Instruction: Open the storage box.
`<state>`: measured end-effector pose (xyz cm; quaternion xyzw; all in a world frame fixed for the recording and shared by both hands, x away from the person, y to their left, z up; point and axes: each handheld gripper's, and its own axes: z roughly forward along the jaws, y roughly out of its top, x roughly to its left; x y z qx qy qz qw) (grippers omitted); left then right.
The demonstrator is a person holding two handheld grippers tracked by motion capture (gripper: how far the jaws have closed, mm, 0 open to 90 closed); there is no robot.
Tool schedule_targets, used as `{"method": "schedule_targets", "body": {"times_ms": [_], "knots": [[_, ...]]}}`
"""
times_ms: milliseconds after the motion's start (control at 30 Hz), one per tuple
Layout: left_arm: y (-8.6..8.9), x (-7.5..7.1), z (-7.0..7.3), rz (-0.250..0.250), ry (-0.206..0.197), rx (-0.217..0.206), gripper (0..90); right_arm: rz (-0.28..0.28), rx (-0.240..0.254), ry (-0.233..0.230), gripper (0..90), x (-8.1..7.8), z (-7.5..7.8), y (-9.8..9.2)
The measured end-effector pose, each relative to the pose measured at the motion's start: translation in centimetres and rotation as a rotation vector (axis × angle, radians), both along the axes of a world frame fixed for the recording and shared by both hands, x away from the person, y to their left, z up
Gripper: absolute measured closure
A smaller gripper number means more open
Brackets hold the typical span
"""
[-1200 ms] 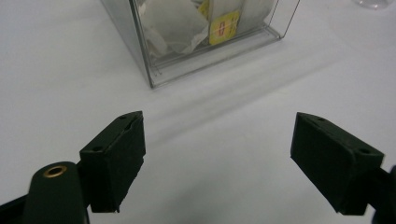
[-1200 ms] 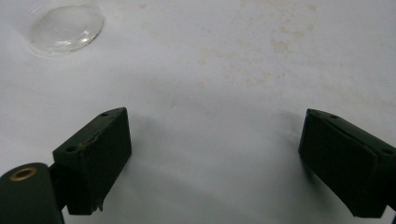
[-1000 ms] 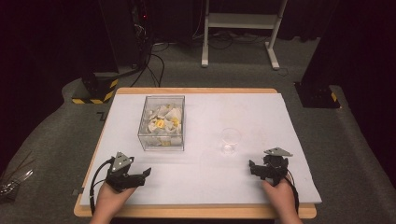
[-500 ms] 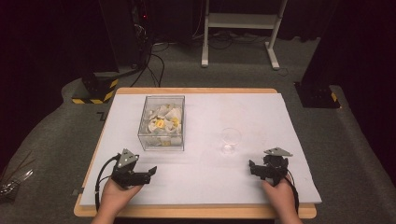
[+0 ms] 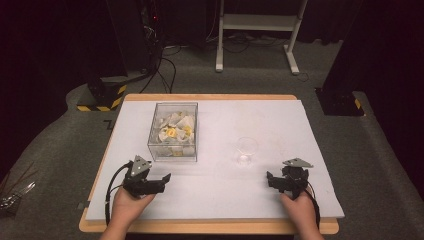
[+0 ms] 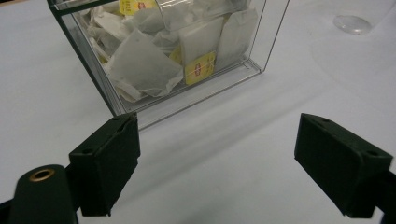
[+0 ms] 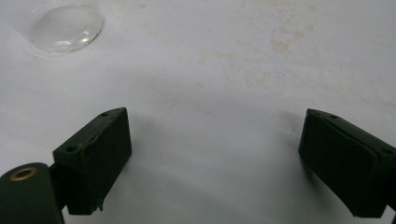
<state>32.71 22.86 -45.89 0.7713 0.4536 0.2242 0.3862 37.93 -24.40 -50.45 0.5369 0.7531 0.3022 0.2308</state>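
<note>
A clear box point(image 5: 173, 131) packed with several white tea bags, some with yellow tags, stands on the left half of the white table top point(image 5: 280, 120). An empty clear glass point(image 5: 246, 148) stands to its right. My left gripper point(image 5: 161, 181) rests near the front edge, just short of the box. It is open, its jaws have just been opening, and nothing is between them. In the left gripper view the box point(image 6: 154, 56) sits just beyond the open left gripper point(image 6: 219, 140). My right gripper point(image 5: 276, 181) is open and empty at the front right. In the right gripper view the glass point(image 7: 65, 28) lies beyond the right gripper point(image 7: 212, 140).
The table's wooden rim point(image 5: 210, 227) runs along the front. Grey carpet surrounds the table, with a white stand point(image 5: 257, 22) and cables at the back. A yellow-and-black striped base point(image 5: 102, 97) stands at the back left.
My left gripper has edged slightly to the right, toward the box. The right gripper has kept still.
</note>
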Motion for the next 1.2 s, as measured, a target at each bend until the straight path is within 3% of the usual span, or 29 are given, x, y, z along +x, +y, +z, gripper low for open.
{"method": "schedule_targets", "body": {"times_ms": [233, 333, 500, 633, 767, 900, 1200], "knots": [[-0.5, 0.6, 0.0, -0.021, 0.019, -0.011, 10.5, 0.0, 0.0, 0.0, 9.3, 0.0, 0.0, 0.0], [-0.6, 0.7, 0.0, -0.023, 0.018, -0.009, 10.3, 0.0, -0.002, -0.001, 9.4, 0.0, 0.0, 0.0], [-0.9, 1.2, 0.1, -0.02, 0.007, -0.05, 10.4, 0.004, 0.001, 0.003, 9.7, 0.0, 0.0, 0.0], [-1.0, 1.6, 0.2, -0.021, 0.0, -0.047, 10.8, 0.01, -0.008, -0.003, 11.1, -0.1, 0.1, 0.0], [-0.9, 2.2, 0.1, -0.01, -0.003, -0.071, 11.2, 0.055, -0.009, -0.006, 12.8, -0.4, 0.1, 0.0], [-1.0, 2.4, 0.2, -0.013, -0.006, -0.065, 11.6, 0.103, -0.026, -0.028, 12.7, -0.7, 0.2, 0.3], [-1.2, 3.1, 1.2, -0.016, -0.034, -0.067, 14.4, 0.138, -0.005, -0.014, 12.7, -0.9, 0.2, 0.2]]}}
